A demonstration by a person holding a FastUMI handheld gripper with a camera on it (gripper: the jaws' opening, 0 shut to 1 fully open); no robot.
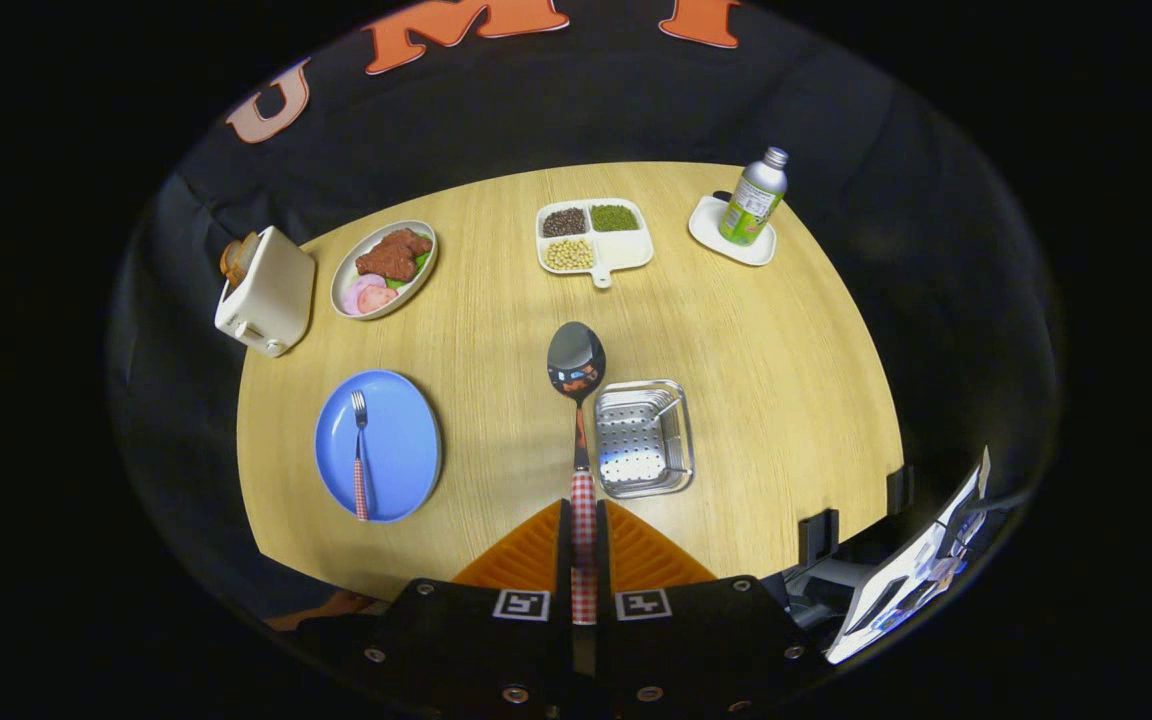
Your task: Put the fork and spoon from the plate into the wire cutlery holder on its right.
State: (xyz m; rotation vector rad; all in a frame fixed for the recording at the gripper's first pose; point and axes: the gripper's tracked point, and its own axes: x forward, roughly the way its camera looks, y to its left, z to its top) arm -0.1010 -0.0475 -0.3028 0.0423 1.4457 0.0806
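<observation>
My gripper (583, 520) is shut on the red-checked handle of the spoon (577, 372), which points straight ahead, its shiny bowl raised above the table. The wire cutlery holder (643, 438), a shallow metal basket, stands just right of the spoon's neck, below it. To the left the blue plate (377, 445) lies on the table with the fork (360, 455) on it, tines pointing away and checked handle toward me.
A round wooden table (766, 400) carries a white toaster (265, 292) far left, an oval dish of meat (385, 267), a divided tray of beans (592, 238) and a bottle on a white coaster (754, 198) far right. Clamps and a device sit at the right edge.
</observation>
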